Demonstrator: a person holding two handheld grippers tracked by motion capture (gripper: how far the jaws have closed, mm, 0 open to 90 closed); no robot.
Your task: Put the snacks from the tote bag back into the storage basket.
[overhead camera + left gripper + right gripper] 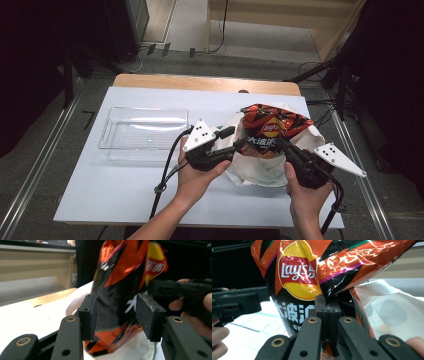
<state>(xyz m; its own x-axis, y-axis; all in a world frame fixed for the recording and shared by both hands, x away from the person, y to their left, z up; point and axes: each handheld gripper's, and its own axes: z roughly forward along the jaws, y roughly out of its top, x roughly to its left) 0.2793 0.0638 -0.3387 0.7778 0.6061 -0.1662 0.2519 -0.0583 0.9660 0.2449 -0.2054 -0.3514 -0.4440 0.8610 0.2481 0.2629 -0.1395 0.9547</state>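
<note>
An orange and black Lay's chip bag (272, 130) stands half out of a white cloth bag (260, 172) on the white table. My right gripper (281, 143) is shut on a fold at the chip bag's right side; in the right gripper view its pads (322, 311) pinch the foil below the logo on the chip bag (298, 277). My left gripper (241, 145) comes in from the left. In the left gripper view it (117, 315) stands open, with the lower part of the chip bag (112, 302) between its pads (150, 315).
A clear, empty plastic tray (145, 132) lies left of the bags. The table's wooden far edge (205, 82) runs behind, with metal rails along both sides. In the left gripper view the other hand (195, 312) is close behind the chip bag.
</note>
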